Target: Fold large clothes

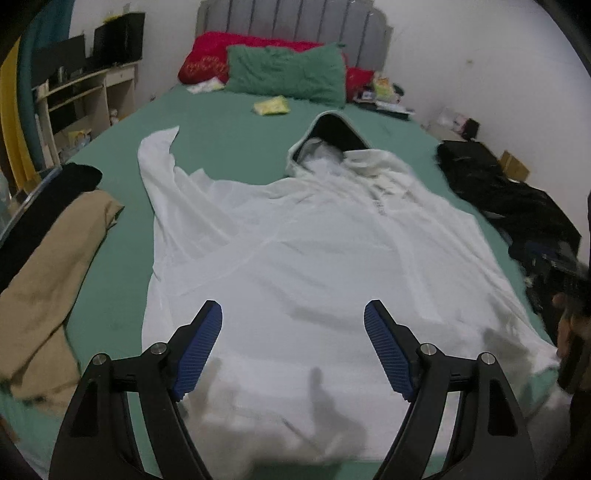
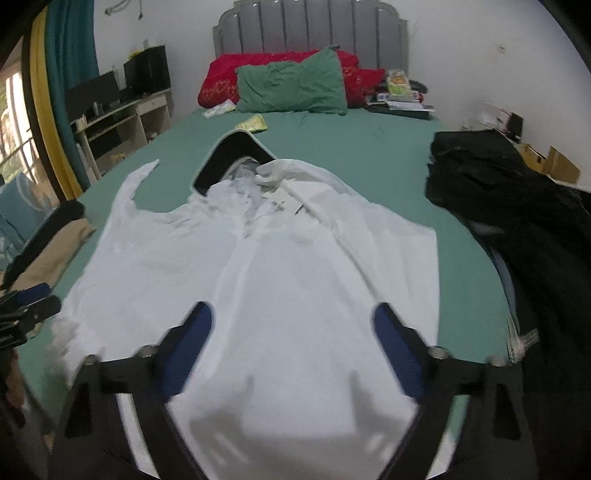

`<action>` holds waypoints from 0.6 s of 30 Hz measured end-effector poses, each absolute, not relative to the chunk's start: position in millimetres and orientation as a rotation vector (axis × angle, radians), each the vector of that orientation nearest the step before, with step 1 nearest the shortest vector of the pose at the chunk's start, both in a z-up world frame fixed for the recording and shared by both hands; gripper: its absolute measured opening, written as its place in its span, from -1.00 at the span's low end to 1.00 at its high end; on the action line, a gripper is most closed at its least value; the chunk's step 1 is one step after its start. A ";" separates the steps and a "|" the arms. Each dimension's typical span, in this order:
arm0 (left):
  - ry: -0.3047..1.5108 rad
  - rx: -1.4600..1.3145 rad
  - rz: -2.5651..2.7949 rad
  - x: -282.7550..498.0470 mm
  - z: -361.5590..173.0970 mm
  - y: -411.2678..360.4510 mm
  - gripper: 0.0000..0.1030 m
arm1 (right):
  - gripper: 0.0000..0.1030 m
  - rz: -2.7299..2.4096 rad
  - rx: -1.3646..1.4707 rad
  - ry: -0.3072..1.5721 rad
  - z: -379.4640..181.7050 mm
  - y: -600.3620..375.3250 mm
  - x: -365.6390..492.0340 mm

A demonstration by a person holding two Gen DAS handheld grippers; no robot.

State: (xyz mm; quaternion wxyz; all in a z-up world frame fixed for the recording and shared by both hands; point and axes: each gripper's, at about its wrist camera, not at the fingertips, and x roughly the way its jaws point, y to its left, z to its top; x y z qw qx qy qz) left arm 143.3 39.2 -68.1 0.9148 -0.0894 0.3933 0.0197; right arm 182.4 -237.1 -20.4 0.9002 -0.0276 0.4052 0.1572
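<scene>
A: Location of the garment?

B: White hooded jacket (image 1: 295, 240) lies spread across the centre of the green bed (image 1: 229, 122), hood toward the upper frame.

A: The 2 tongs?

B: Left tongs (image 1: 293, 350) and right tongs (image 2: 293, 354) gape wide above the hem, gripping nothing.

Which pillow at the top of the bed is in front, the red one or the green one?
The green pillow is in front. It lies nearer the white hooded jacket and covers the middle of the red patterned pillow, which rests against the grey headboard.
</scene>
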 end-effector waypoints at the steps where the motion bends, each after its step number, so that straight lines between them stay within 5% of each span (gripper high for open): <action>1: 0.815 -0.193 0.049 152.9 -72.5 44.1 0.60 | 0.48 0.339 -0.075 0.850 -27.7 -232.6 203.1; 4: 0.833 -0.226 0.057 184.0 -85.2 61.5 0.60 | 0.15 0.357 -0.144 0.871 -48.3 -214.0 258.9; 13: 0.852 -0.156 0.035 260.0 -102.3 104.6 0.60 | -0.01 0.401 -0.305 0.863 -87.3 -132.5 386.5; 17: 0.868 -0.205 0.048 267.7 -112.8 125.3 0.60 | -0.88 0.400 -0.352 0.930 -111.2 -115.4 412.2; 18: 0.872 -0.219 0.048 266.3 -114.9 128.3 0.60 | -0.93 0.405 -0.354 0.934 -113.0 -115.8 412.7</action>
